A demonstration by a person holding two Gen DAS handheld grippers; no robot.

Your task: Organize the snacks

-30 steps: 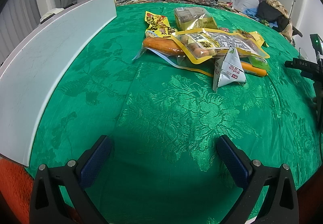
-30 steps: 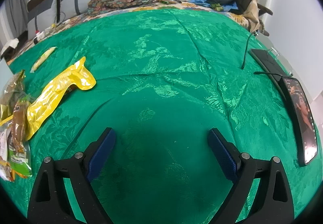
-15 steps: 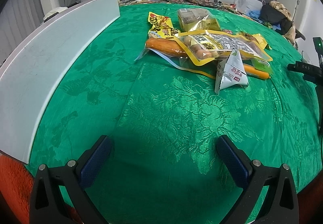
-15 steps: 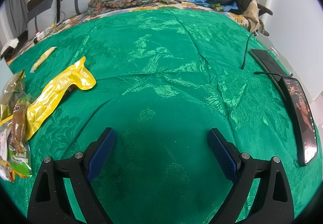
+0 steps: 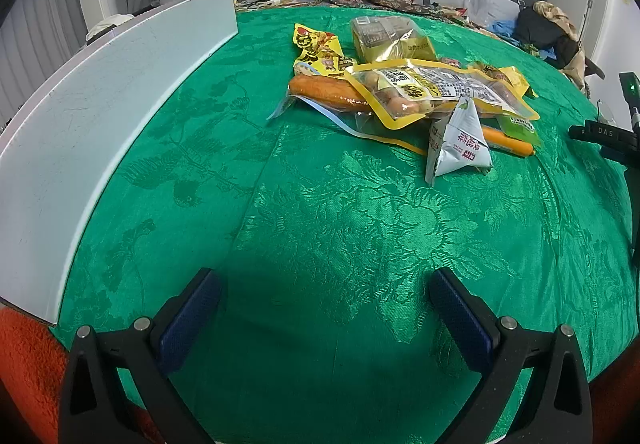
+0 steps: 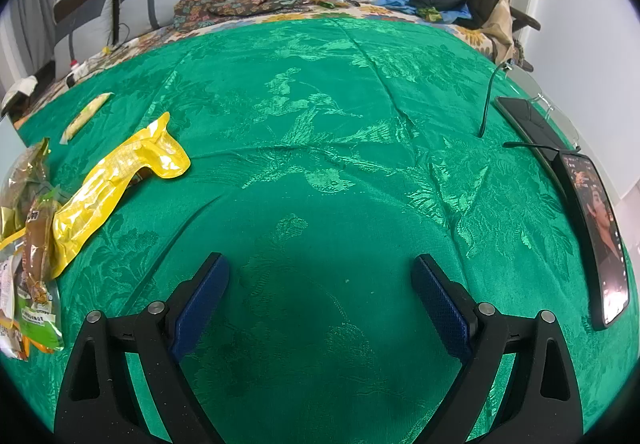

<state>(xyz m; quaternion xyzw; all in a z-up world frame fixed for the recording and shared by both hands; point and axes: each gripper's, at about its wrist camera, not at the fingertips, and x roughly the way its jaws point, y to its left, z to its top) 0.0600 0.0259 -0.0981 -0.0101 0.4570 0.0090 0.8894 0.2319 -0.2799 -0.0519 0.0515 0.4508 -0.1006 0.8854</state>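
Closer now to the snack pile [image 5: 408,96] on the green bedspread [image 5: 320,224], the left gripper [image 5: 324,308] hangs released and empty; right gripper [image 6: 320,292], likewise spread, hasn't budged. Picking likely begins with the triangular pouch [image 5: 460,144].

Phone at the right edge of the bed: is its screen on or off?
On. The phone shows a lit picture with a face on its screen, lying on the green bedspread.
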